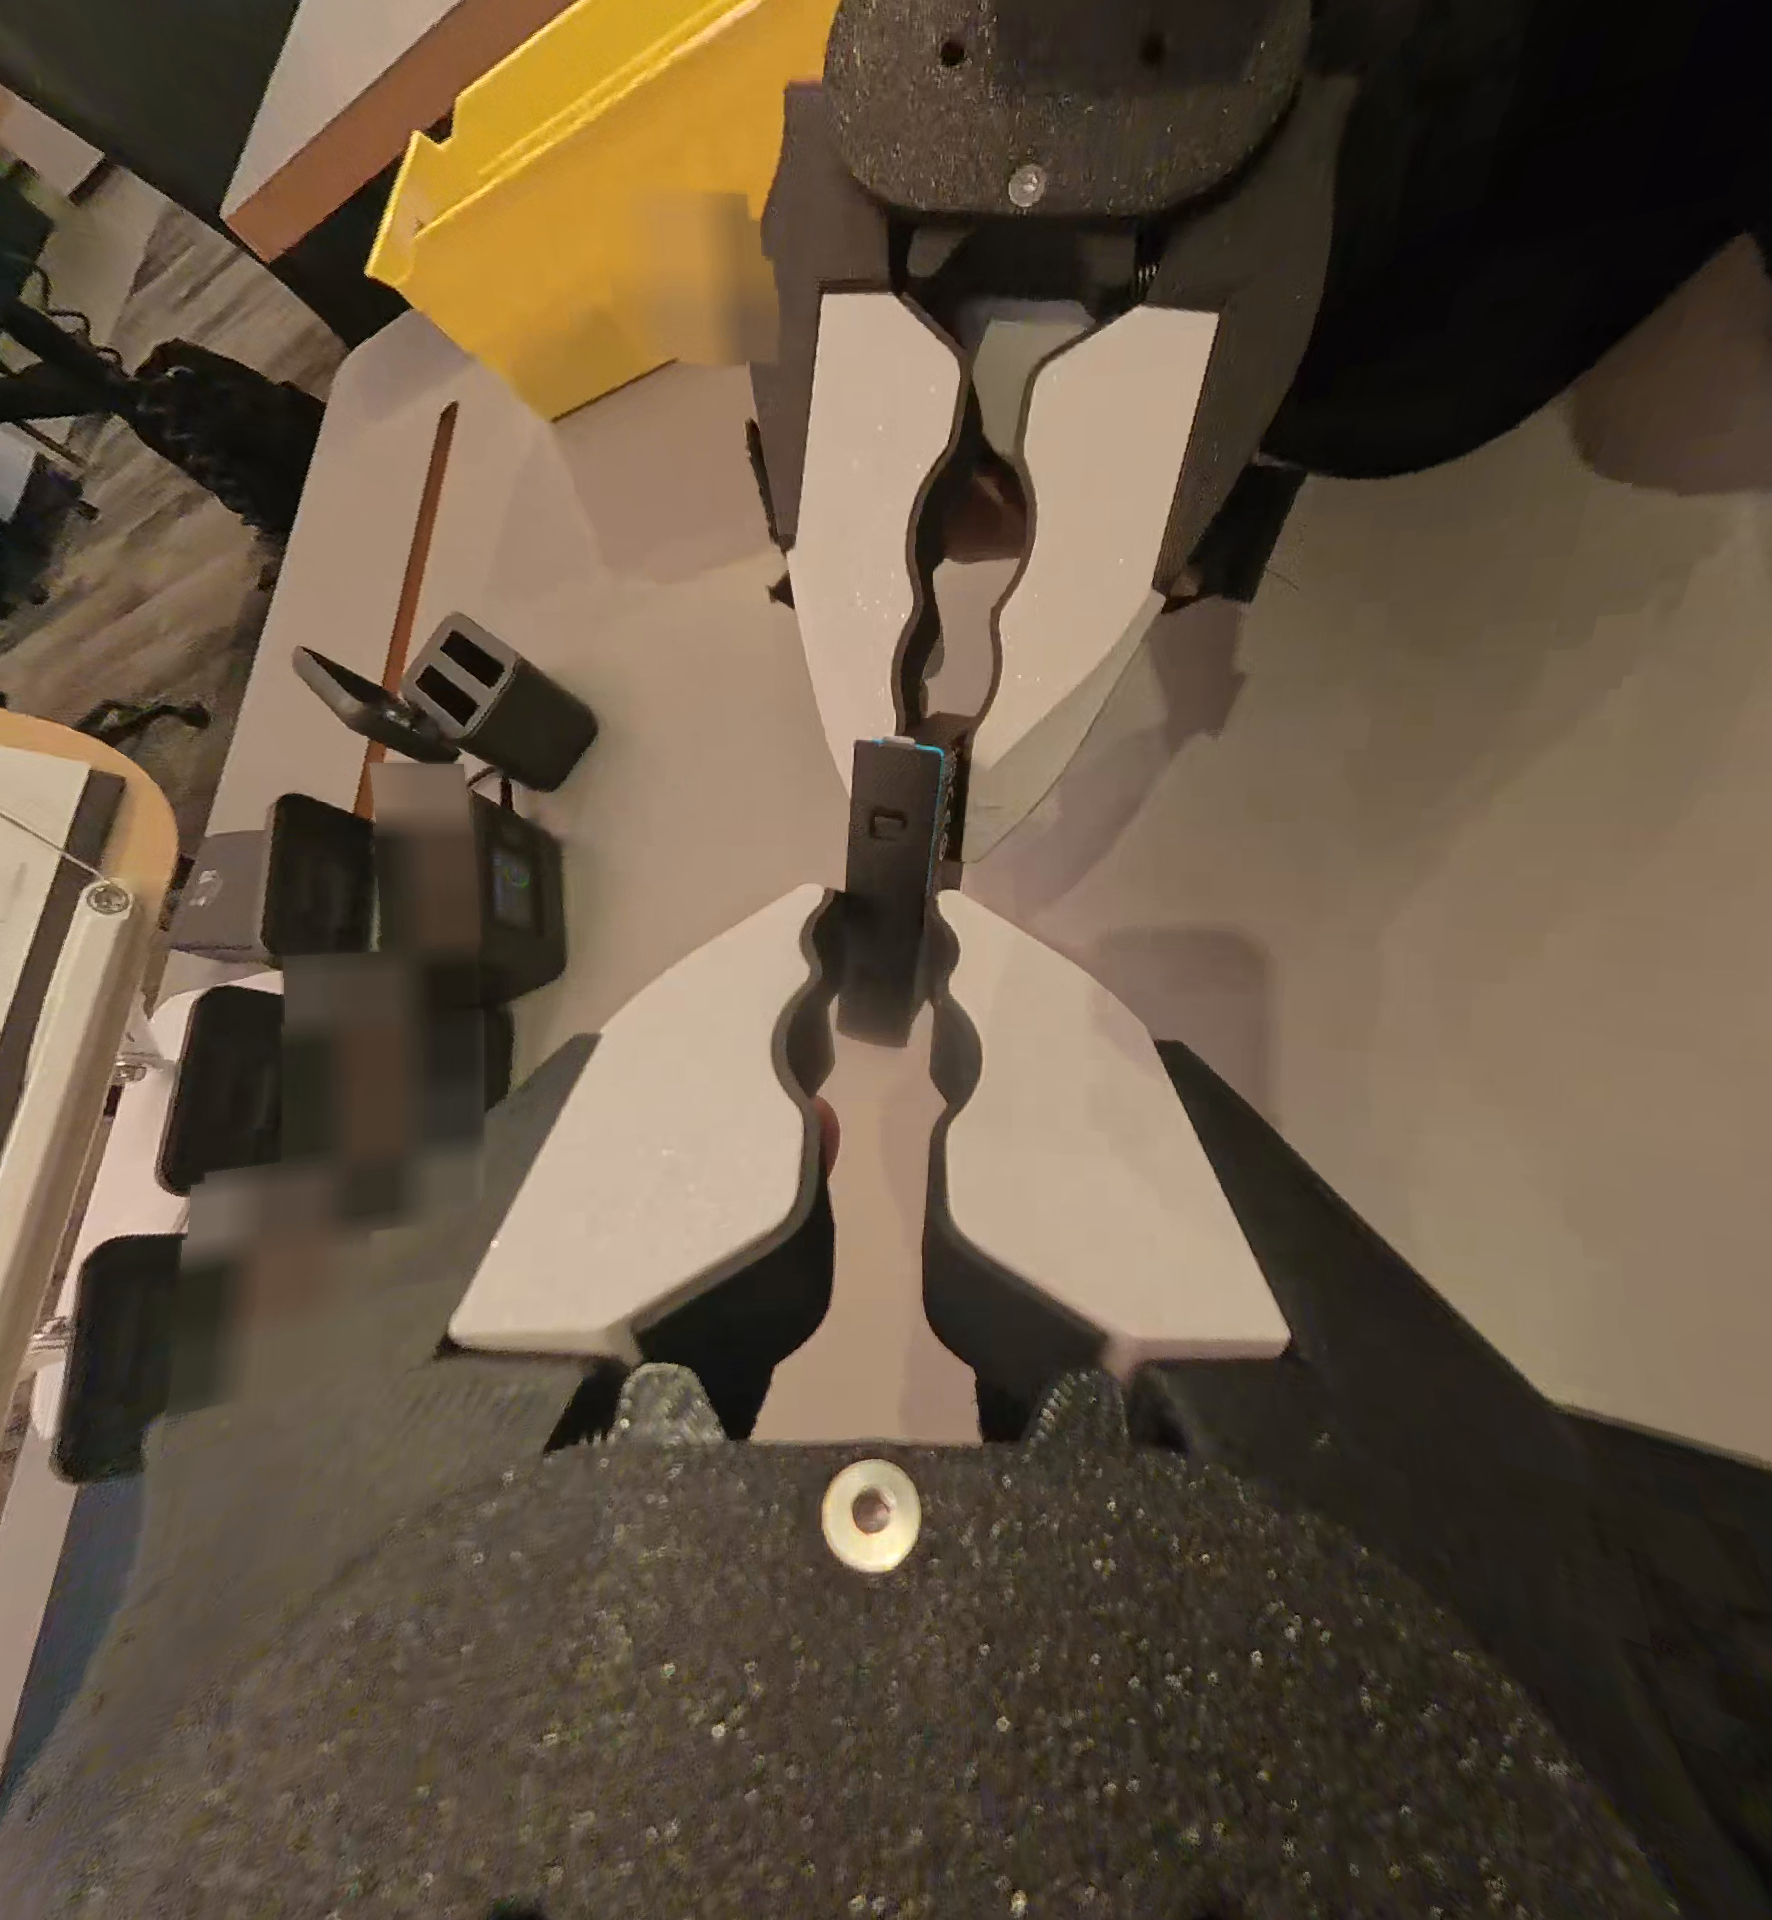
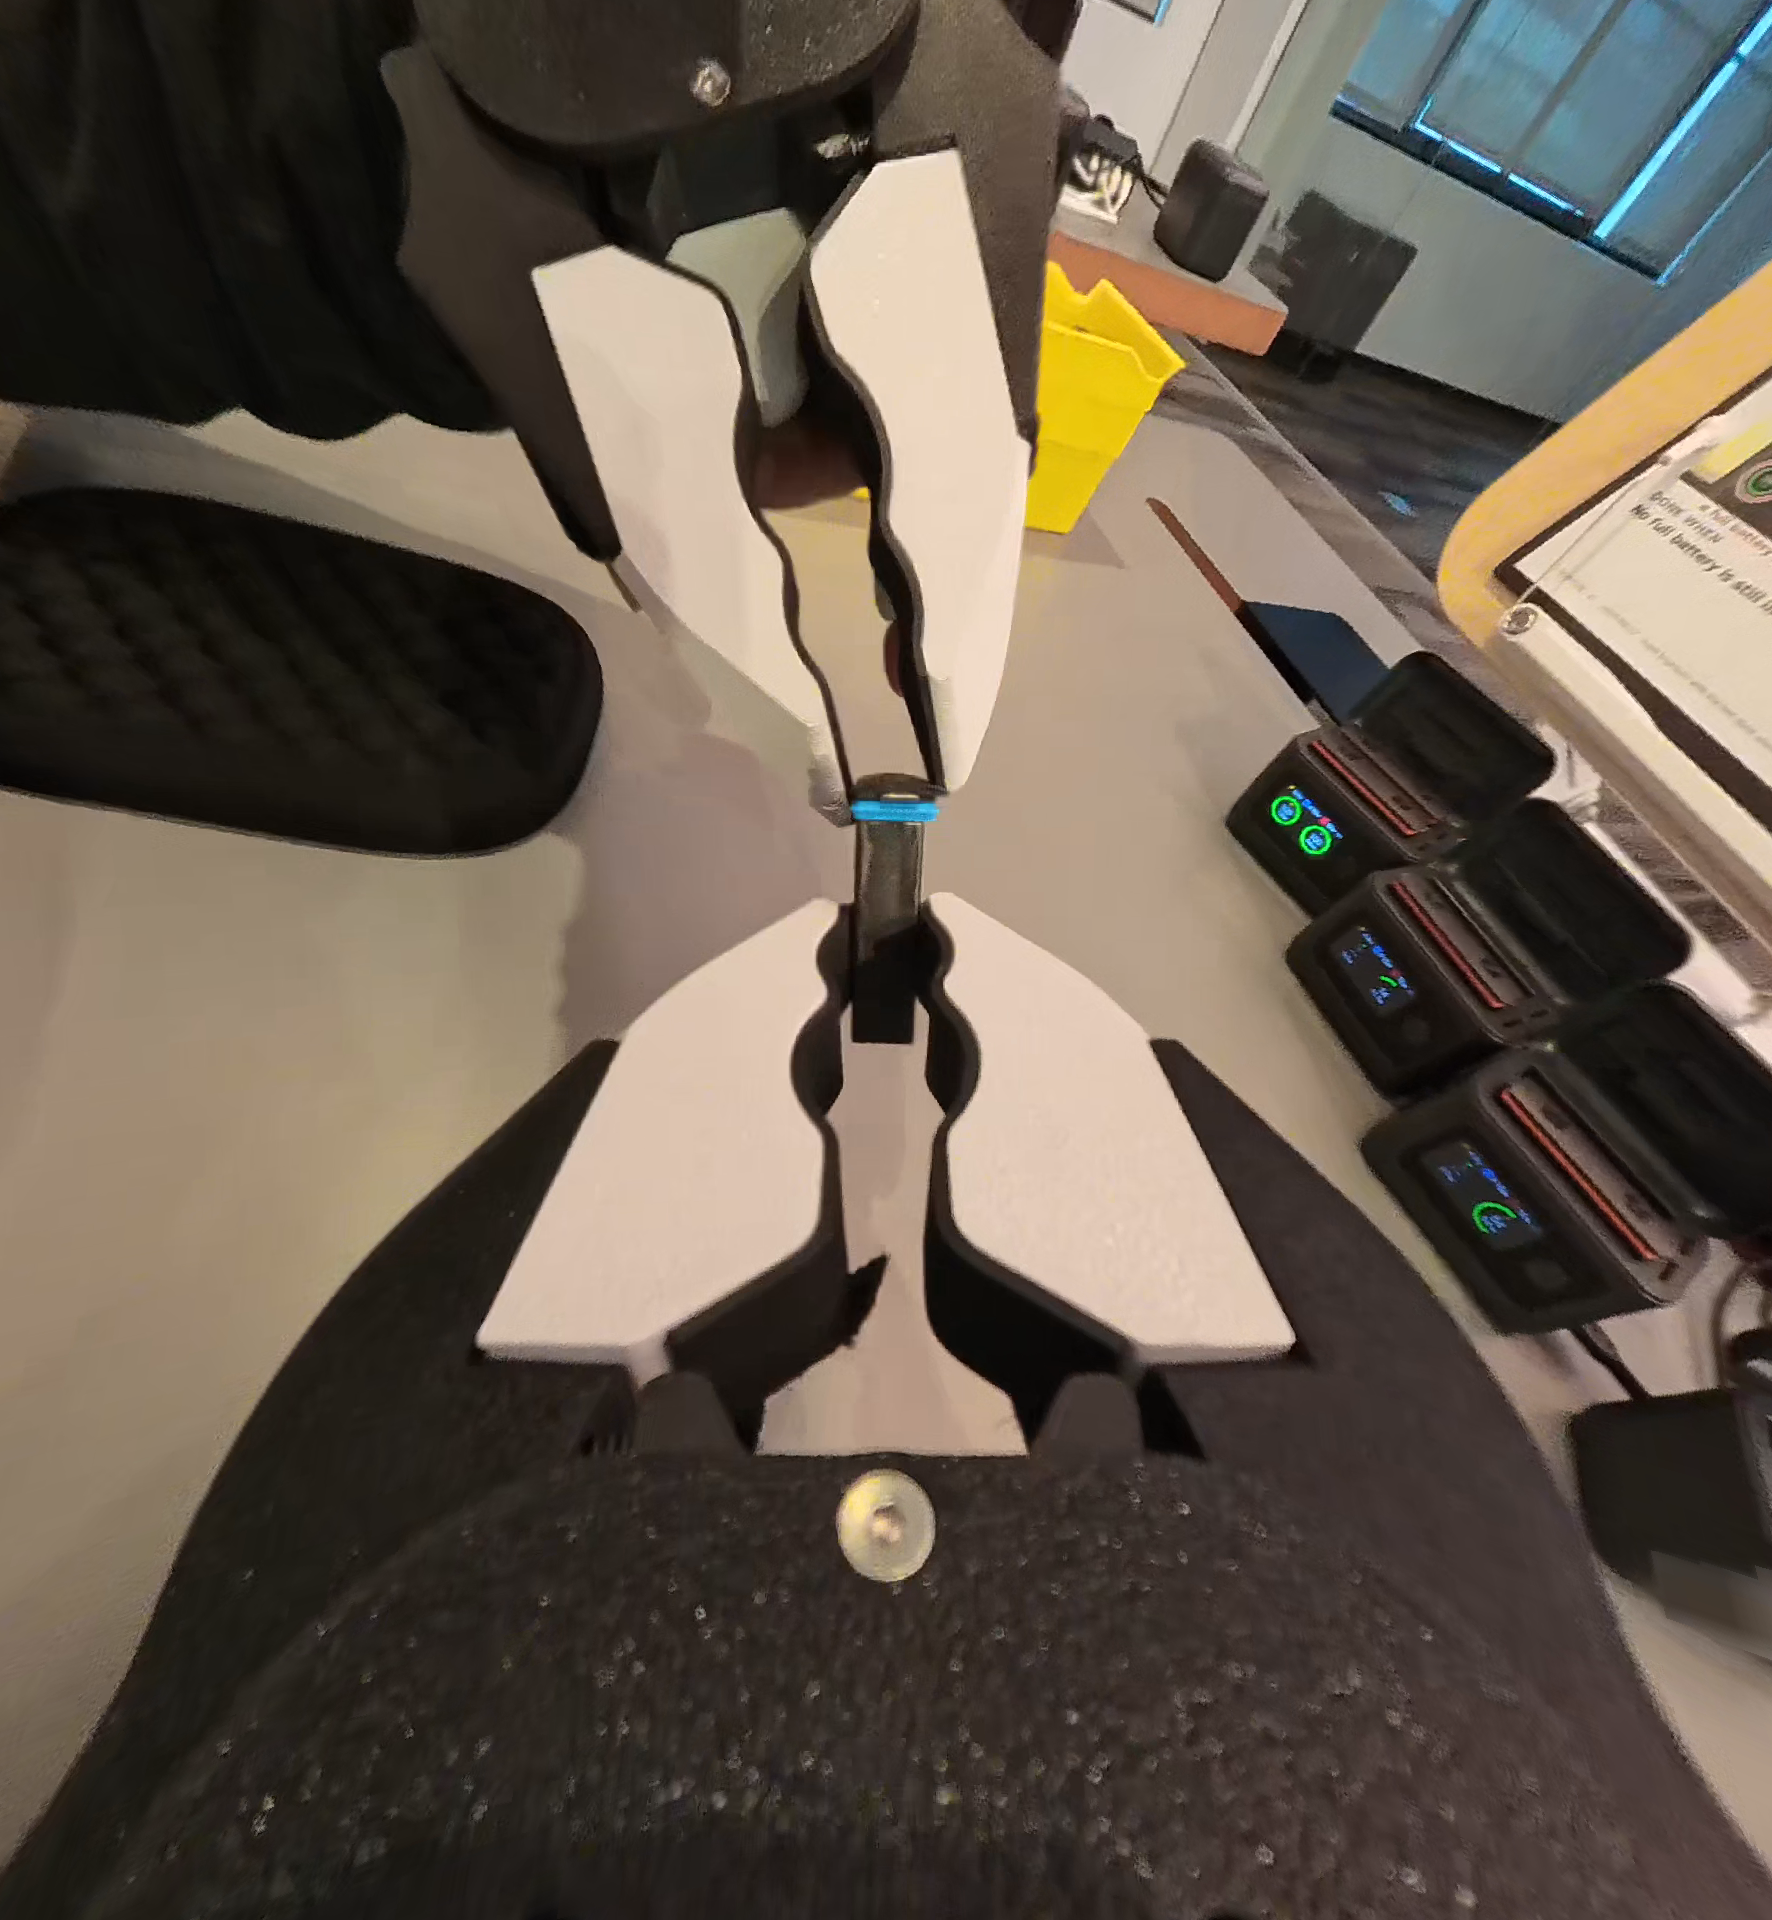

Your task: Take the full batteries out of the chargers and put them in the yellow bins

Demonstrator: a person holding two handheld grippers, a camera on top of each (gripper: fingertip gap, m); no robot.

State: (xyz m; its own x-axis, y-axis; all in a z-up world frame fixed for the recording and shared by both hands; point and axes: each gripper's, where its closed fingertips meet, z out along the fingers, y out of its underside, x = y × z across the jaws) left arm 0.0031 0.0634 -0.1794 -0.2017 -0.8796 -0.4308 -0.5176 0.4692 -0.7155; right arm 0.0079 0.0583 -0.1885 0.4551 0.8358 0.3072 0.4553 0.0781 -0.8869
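Black casing: the battery point(image 1: 887, 883) is a slim dark block with a blue band at one end, and I have it off the grey table point(image 1: 1433, 935), in the air between my two grippers.
Left gripper point(image 1: 877, 935): its white fingers are pinched on the plain end of the battery; the pack sits in the scalloped notch near the tips.
Right gripper point(image 2: 887, 935): from its own camera it is closed on the same battery, gripping the opposite end, so both tools grip it at once.
Landmark: I am placing everything by the yellow bin point(image 1: 570, 239).
Battery position: well apart from the yellow bin, out over the bare table, not yet above its rim.
Chargers point(image 2: 1422, 997): a row of black units with lit screens and open lids, farther from the yellow bin than the battery, along the table edge.
Step in hand: I judge this a handover between grippers before the carry to the bin.
Doing it well: I would let only one gripper release, and only once the other holds squarely; pull straight apart along the battery's length, no twisting.
Risk: the pinch is near the tips, so a sideways tug could let the pack pivot and drop.
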